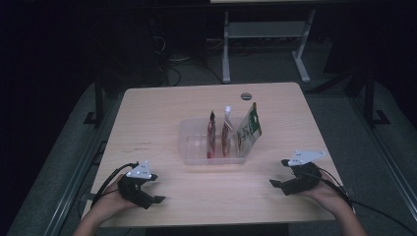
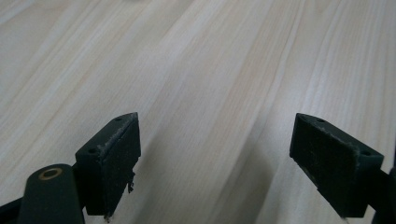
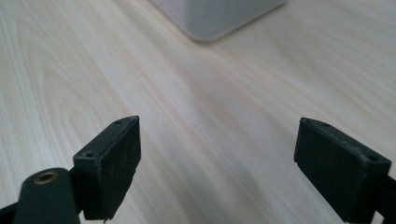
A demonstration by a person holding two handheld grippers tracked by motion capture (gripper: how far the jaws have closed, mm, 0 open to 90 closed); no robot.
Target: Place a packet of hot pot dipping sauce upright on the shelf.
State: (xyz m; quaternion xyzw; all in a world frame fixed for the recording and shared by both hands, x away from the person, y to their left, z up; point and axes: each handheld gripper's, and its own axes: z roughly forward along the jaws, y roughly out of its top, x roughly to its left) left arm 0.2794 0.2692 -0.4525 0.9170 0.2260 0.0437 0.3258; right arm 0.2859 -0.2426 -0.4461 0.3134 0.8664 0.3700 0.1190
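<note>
Resting low at the bottom left of the high view, the left gripper [image 1: 156, 188] has its fingers [image 2: 109, 163] released over bare counter [image 1: 147, 113]. The right gripper [image 1: 279, 173], at the bottom right, is likewise released and grasps nothing. A clear plastic container [image 1: 192, 153] sits mid-frame, holding three upright pouches [image 1: 226, 132], well apart from both grippers.
</note>
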